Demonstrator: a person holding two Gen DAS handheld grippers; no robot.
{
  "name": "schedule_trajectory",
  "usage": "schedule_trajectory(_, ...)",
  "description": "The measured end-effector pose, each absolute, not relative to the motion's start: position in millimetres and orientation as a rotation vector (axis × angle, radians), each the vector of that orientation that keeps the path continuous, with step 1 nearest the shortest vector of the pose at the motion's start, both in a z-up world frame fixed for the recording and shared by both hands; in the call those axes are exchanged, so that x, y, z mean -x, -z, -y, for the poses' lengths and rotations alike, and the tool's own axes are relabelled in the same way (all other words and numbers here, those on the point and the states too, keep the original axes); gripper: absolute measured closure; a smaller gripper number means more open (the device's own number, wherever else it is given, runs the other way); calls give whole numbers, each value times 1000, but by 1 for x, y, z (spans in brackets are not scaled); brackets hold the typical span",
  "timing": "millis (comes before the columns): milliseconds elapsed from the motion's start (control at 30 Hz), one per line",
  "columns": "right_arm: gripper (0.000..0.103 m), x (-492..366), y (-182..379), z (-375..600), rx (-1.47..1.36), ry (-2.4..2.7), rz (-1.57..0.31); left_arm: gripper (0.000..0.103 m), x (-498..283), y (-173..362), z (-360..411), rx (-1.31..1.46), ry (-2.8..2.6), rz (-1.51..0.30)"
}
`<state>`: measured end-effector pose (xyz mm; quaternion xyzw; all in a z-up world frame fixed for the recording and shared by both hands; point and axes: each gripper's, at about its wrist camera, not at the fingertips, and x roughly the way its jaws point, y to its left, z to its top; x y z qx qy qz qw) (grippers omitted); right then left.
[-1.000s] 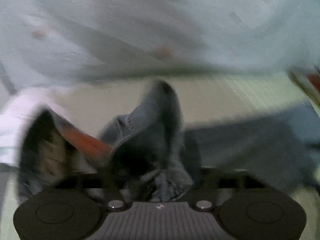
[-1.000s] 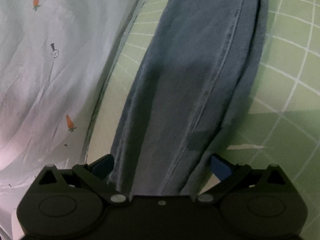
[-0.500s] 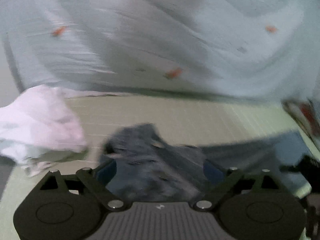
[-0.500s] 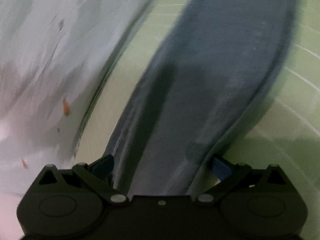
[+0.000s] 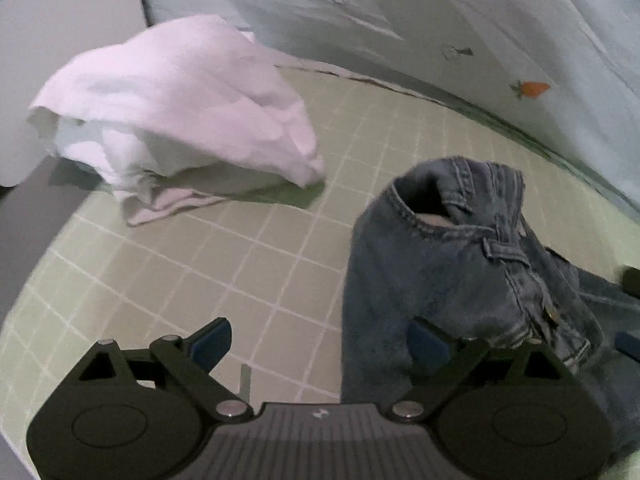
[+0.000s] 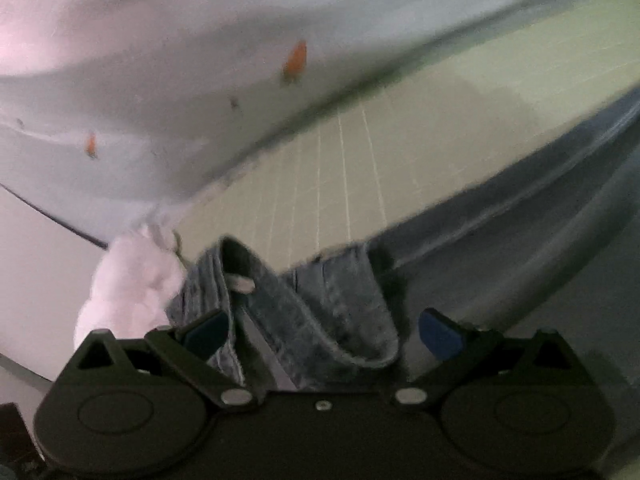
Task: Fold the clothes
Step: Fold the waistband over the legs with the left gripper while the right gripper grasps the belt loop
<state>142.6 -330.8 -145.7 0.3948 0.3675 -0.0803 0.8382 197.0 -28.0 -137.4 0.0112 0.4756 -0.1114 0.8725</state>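
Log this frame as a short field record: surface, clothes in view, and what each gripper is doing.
surface: green grid mat
jeans: bunched on the mat, waistband up
white garment: crumpled heap, apart from the jeans
carrot-print cloth: along the mat's far edge
left gripper: open, empty
right gripper: open, jeans between its jaws, ungripped

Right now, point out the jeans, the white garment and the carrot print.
jeans (image 5: 452, 264): left wrist view, waistband area.
white garment (image 5: 188, 96): left wrist view, top of the crumpled heap.
carrot print (image 5: 534, 89): left wrist view, orange body.
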Motion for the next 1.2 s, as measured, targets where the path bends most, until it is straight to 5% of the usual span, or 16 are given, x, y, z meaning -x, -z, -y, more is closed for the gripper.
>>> schedule_trajectory(167,5,-153,178,327,-970,147,-829,8,-200,150,36,-44,269,-1013)
schedule_trajectory(233,42,-155,175,324,-976,98,-814,8,-201,152,36,-37,272,-1019)
schedule_trajectory(267,72,-156,171,322,-963,89,-814,8,-200,152,36,-34,275,-1021)
schedule_trajectory(333,87,-146,150,321,-897,72,-753,8,-199,150,37,-34,286,-1022)
schedule_trajectory(467,88,-118,111,327,-772,76,-632,8,-190,143,43,-29,375,-1008)
schedule_trajectory(667,65,-105,145,355,-663,364,-860,7,-175,151,70,-130,434,-1042)
schedule_trajectory(700,51,-99,144,356,-669,371,-846,7,-175,151,73,-146,432,-1044)
schedule_trajectory(733,26,-94,141,355,-661,372,-827,7,-174,152,75,-163,430,-1044)
schedule_trajectory(800,5,-89,134,348,-601,372,-812,7,-174,151,78,-185,430,-1043)
schedule_trajectory(1200,1,-25,152,385,-544,585,-868,3,-156,116,113,-322,530,-876)
